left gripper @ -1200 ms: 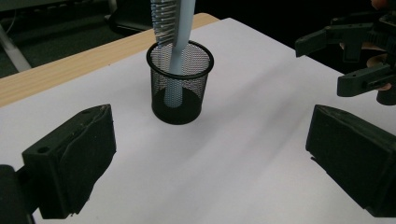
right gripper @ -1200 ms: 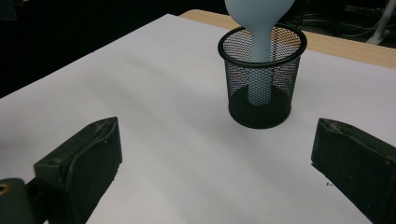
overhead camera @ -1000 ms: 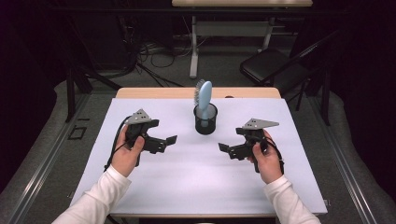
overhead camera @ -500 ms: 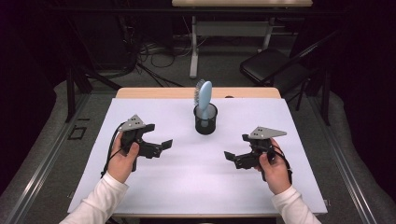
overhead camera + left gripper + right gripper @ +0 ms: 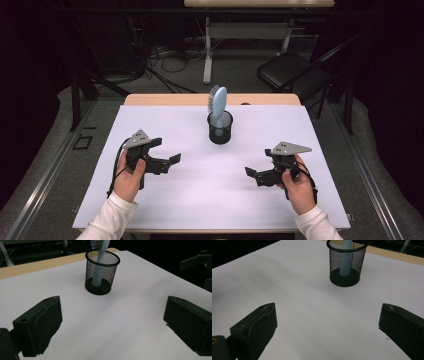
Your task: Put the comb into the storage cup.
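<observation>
On the high view I see my left gripper [image 5: 166, 161] over the left part of the white table [image 5: 200, 200], and my right gripper [image 5: 253, 174] over the right part, a little closer to the near edge. Both point inward, toward the middle of the table. The jaws of the left gripper are spread wide and hold nothing; in the left gripper view the white surface lies bare between them. The jaws of the right gripper are spread wide too, with nothing between them.

The black mesh cup [image 5: 220, 129] stands upright near the far middle of the table, well apart from both grippers. Inside it stands a light blue brush [image 5: 219, 104], with the handle down in the cup and the bristle head rising above the rim, leaning slightly. In the left gripper view the cup [image 5: 101, 272] is ahead and a little to the left of centre. In the right gripper view the cup [image 5: 346, 263] is ahead and to the right of centre. Neither gripper touches the cup or the brush.
</observation>
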`<state>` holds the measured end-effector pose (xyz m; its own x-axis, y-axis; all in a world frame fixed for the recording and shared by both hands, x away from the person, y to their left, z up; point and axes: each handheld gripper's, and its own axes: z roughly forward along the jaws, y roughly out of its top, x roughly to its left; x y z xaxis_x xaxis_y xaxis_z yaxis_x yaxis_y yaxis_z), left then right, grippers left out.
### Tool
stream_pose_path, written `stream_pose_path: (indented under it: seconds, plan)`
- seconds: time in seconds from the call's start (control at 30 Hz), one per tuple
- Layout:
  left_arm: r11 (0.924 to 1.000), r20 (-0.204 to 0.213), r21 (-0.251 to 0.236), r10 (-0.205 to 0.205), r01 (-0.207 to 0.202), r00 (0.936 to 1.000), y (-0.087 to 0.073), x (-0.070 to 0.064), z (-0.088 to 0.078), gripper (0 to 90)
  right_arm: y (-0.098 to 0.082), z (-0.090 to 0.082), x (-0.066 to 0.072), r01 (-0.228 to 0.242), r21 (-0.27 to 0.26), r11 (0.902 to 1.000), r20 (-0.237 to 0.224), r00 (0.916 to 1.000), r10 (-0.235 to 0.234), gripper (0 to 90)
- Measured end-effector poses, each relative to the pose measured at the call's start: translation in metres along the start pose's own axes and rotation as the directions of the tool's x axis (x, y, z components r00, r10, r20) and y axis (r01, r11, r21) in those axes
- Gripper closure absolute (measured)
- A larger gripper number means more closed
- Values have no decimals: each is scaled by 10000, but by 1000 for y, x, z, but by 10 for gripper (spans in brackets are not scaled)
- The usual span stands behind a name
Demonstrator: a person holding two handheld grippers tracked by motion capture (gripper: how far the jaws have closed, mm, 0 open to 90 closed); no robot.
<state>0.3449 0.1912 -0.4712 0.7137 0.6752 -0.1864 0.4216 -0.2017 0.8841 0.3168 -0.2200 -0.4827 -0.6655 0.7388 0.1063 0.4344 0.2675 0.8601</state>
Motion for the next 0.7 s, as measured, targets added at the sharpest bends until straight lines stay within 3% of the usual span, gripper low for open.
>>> stream_pose_path:
  seconds: [0.7]
  plan:
    - [10000,-782,21,-14,15,9969,-32,15,0,25,-33,-5,-20,-272,54,9996,974,9949,265,10]
